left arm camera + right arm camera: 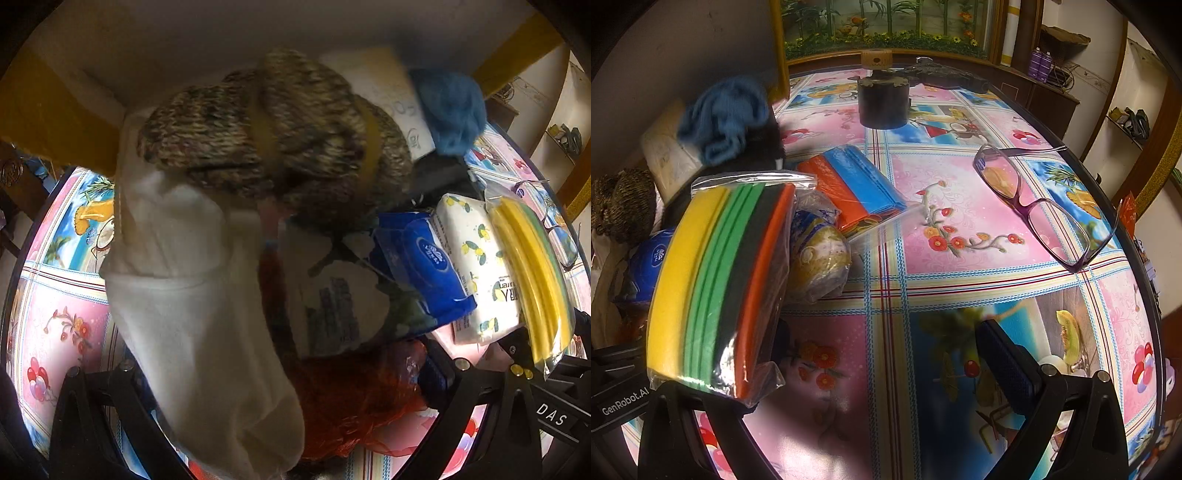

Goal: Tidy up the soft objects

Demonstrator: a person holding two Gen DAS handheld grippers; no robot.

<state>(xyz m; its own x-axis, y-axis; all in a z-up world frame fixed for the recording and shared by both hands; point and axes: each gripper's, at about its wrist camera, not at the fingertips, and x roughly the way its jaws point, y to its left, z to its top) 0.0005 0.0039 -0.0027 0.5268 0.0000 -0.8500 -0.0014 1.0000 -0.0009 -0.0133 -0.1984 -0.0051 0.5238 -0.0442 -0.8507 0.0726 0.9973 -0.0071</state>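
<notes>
In the left wrist view a white sock [192, 295] drapes down over a heap of soft things, blurred, its toe lying between the wide-spread fingers of my left gripper [293, 365], which is open. Above it sits a brown marled knit bundle [273, 140] with yellow bands. A red fluffy item [351, 398] lies under the sock. My right gripper [879, 332] is open; a bagged pack of coloured sponges [716, 284] leans against its left finger, well clear of the blue-padded right finger [1008, 362]. That sponge pack [528, 277] also stands at the heap's right end.
A blue tissue pack [424, 266], a lemon-print wipes pack [472, 266] and blue wool [724, 114] crowd the heap. An orange-and-blue bag pack [857, 184], purple glasses [1034, 206] and a dark jar [882, 99] lie on the flowered tablecloth [960, 295].
</notes>
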